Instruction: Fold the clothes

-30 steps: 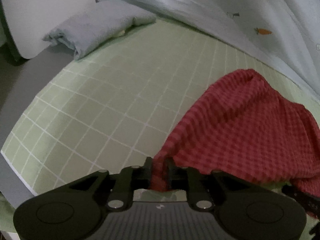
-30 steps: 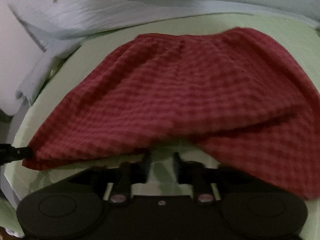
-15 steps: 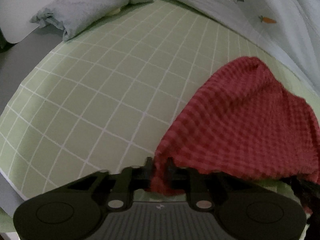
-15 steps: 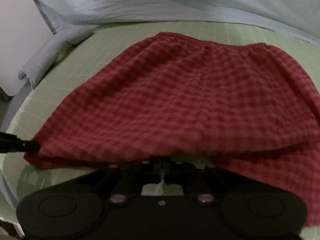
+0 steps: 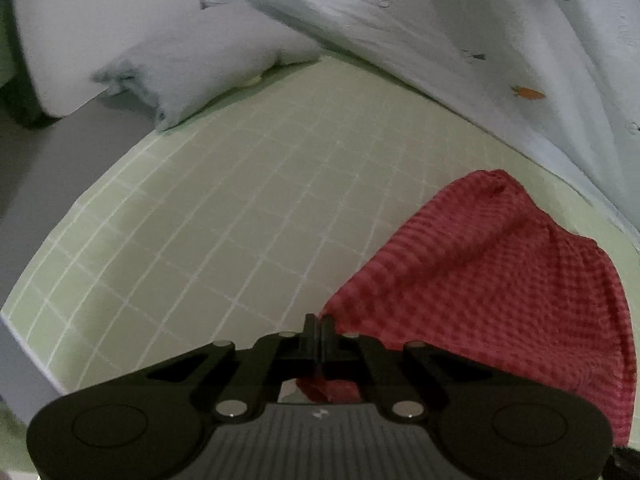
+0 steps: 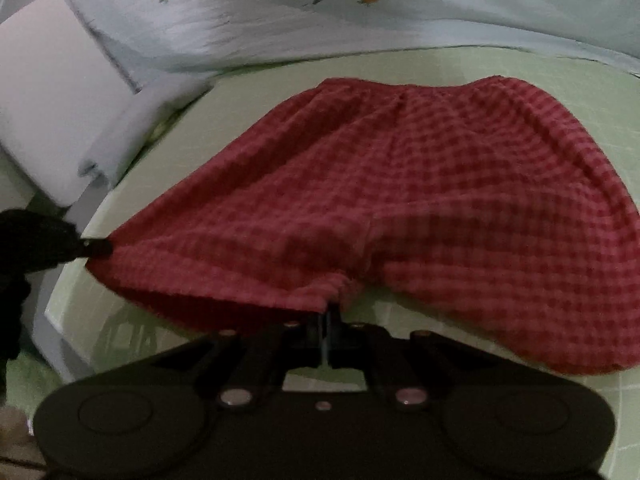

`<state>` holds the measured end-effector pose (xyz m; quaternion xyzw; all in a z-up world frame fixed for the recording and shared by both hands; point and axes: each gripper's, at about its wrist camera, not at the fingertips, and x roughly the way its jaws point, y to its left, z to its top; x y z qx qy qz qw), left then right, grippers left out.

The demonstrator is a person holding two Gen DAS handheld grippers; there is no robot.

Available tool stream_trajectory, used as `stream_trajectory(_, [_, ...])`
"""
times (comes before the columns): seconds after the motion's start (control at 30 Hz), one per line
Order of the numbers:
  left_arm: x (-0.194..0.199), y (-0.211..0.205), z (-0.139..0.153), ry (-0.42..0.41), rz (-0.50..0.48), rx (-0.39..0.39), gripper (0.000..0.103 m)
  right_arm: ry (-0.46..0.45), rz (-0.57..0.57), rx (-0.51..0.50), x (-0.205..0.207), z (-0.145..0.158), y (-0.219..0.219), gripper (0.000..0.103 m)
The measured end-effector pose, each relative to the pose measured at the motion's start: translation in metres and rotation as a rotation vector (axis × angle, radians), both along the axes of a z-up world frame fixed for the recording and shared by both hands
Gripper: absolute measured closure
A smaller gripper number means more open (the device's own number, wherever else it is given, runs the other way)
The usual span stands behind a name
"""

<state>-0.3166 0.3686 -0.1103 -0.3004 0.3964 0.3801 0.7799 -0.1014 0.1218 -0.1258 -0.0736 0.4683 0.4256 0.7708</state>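
A red checked cloth point(image 6: 420, 200) lies partly lifted over a green grid mat point(image 5: 224, 240). My left gripper point(image 5: 319, 326) is shut on the cloth's near left corner point(image 5: 500, 300), which hangs down behind the fingers. My right gripper point(image 6: 329, 316) is shut on the cloth's near edge, which bunches at the fingertips. In the right wrist view the left gripper point(image 6: 94, 247) pinches the cloth's left corner. The cloth's far part rests on the mat, its near edge is raised.
A pale blue sheet with carrot prints point(image 5: 480, 48) is heaped along the far side point(image 6: 320, 20). A folded light blue cloth point(image 5: 188, 72) lies at the mat's far left, beside a white pillow point(image 5: 92, 24). The mat's left edge point(image 5: 24, 320) meets a grey surface.
The right gripper has closed on the cloth's near edge. Both grippers have lifted the near edge off the mat. The left gripper keeps its hold on the corner.
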Motion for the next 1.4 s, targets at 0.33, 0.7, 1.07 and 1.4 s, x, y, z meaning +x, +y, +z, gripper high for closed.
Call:
stream_trajectory(0.33, [-0.014,-0.016,-0.018,0.110,0.051,-0.006,0.066,0.093,-0.030,-0.025,0.013,-0.014,-0.018,0.082])
stream_trajectory(0.7, [0.028,-0.074,-0.011,0.100,-0.170,0.035,0.037,0.021,-0.115,-0.001,0.030,0.000,-0.043,0.051])
stream_trajectory(1.07, [0.080,-0.099,-0.018,0.151,-0.304,0.028,0.036,-0.021,-0.229,-0.010,0.052,0.005,-0.085,0.040])
stream_trajectory(1.4, [0.095,-0.099,-0.033,0.252,-0.302,0.001,0.033,-0.009,-0.263,-0.029,0.065,-0.004,-0.085,0.036])
